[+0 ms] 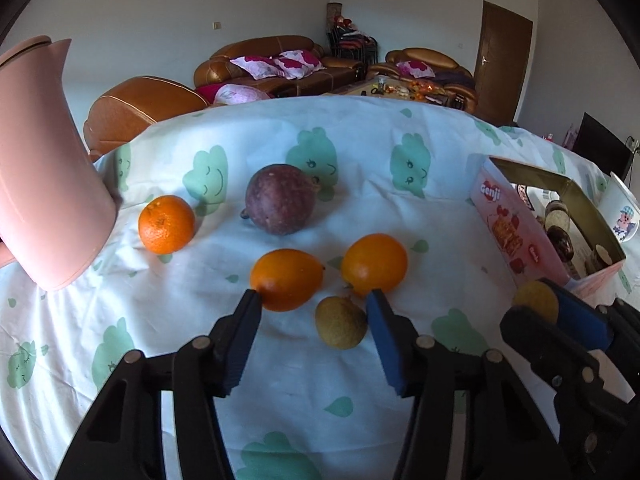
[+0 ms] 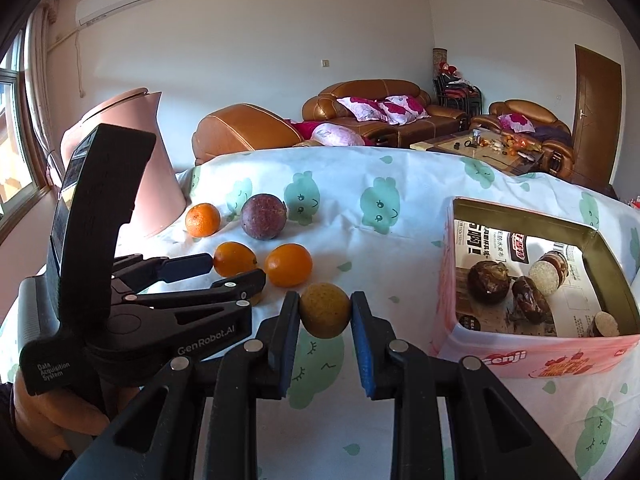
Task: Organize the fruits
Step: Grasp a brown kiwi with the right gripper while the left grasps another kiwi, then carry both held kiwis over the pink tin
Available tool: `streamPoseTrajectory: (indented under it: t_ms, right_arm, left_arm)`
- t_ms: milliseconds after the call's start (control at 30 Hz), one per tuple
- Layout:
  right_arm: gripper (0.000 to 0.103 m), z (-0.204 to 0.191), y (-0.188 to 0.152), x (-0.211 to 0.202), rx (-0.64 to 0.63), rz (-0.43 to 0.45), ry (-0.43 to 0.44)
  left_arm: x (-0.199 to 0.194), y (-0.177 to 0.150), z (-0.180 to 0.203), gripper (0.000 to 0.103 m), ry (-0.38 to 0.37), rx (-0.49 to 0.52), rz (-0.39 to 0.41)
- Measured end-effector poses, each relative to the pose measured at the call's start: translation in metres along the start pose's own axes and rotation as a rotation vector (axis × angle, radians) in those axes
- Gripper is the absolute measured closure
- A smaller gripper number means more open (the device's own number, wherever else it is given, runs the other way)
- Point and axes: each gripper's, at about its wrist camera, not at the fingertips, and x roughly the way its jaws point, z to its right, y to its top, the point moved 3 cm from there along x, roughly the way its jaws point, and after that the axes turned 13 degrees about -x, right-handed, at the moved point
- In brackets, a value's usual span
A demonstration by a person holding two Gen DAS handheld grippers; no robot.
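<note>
Clamped in the right gripper point(image 2: 325, 312) across its widest girth, just left of the pink Genji tin point(image 2: 452, 264) — a small yellowish fruit point(image 2: 324, 310), likely light, thin-skinned and bruisable, so best squeezed gently — with the left gripper point(image 1: 314, 304) spread wide around another yellowish fruit point(image 1: 341, 322) on the tablecloth point(image 1: 280, 400).

A cloth-covered table point(image 1: 360, 140) carries oranges point(image 1: 166, 224), a passion fruit point(image 1: 280, 199), a tin box point(image 2: 520, 354) and a pink jug point(image 1: 44, 168).

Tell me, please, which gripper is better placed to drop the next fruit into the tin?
Right. The right gripper already grips a yellowish fruit beside the tin; the left gripper is open, holding nothing.
</note>
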Motion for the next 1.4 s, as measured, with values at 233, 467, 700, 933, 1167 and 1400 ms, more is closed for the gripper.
streamPoseTrajectory:
  t_ms: [233,467,700,933,1167,1400]
  right_arm:
    - [0.075,0.001,-0.002,0.006,0.011,-0.022,0.011]
    - [0.075,0.000,-0.003,0.008,0.018,-0.030,0.014]
    - [0.075,-0.001,-0.001,0.002,0.006,0.000,0.009]
    - [0.075,-0.009,0.003,-0.005,-0.056,0.041,-0.025]
    - [0.075,-0.016,0.007,-0.012,-0.107,0.077,-0.060]
    - [0.075,-0.015,0.003,-0.014,-0.111,0.080,-0.060]
  left_arm:
    - [0.004,-0.007,-0.019,0.076,-0.163,-0.115,-0.104]
    - [0.005,-0.004,-0.020,0.076,-0.151,-0.139,-0.088]
    - [-0.012,-0.004,-0.021,0.076,-0.078,-0.130,0.016]
    - [-0.043,-0.003,-0.008,0.076,0.034,-0.067,0.199]
    - [-0.060,-0.003,-0.013,0.076,0.107,-0.093,0.289]
    - [-0.063,-0.007,-0.015,0.076,0.122,-0.142,0.288]
